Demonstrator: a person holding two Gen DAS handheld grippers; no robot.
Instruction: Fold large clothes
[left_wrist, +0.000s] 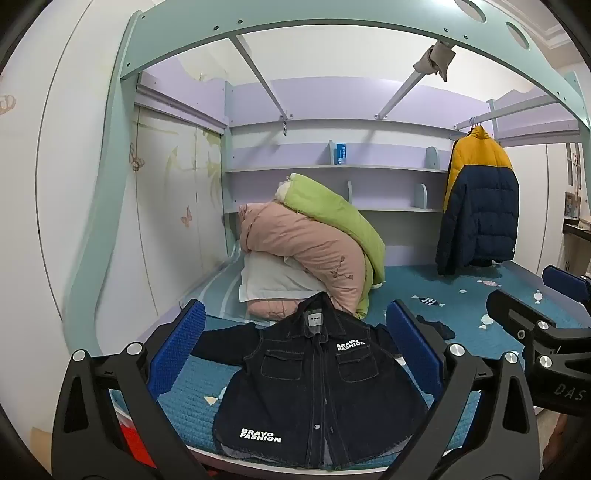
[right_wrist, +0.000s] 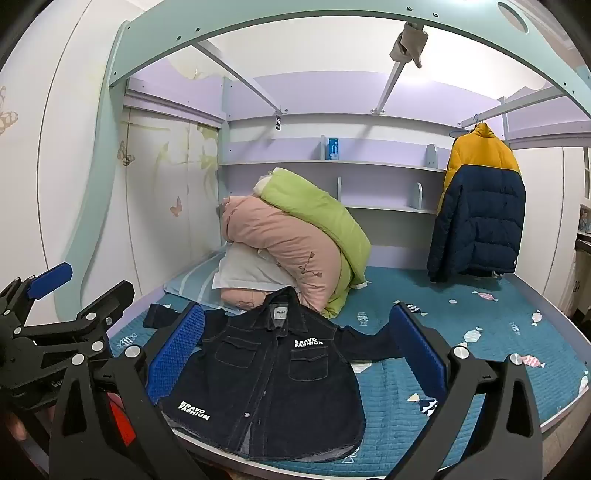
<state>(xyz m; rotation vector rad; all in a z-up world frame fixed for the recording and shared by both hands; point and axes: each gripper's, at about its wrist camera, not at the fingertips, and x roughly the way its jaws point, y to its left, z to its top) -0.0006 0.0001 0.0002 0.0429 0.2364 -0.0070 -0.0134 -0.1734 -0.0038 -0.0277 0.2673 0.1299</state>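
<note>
A dark denim jacket (left_wrist: 314, 384) with white "BRAVO FASHION" print lies flat, front up and sleeves spread, on the blue quilted bed (left_wrist: 480, 306). It also shows in the right wrist view (right_wrist: 269, 380). My left gripper (left_wrist: 295, 347) is open and empty, held above the jacket near the bed's front edge. My right gripper (right_wrist: 297, 347) is open and empty too, beside the left one. The right gripper shows at the right edge of the left wrist view (left_wrist: 546, 317), and the left gripper at the left edge of the right wrist view (right_wrist: 74, 295).
A pile of pink and green quilts (left_wrist: 317, 251) on a white pillow sits behind the jacket. A yellow and navy puffer jacket (left_wrist: 476, 199) hangs at the back right. Shelves (left_wrist: 332, 170) line the back wall. A small dark item (left_wrist: 437, 326) lies right of the jacket.
</note>
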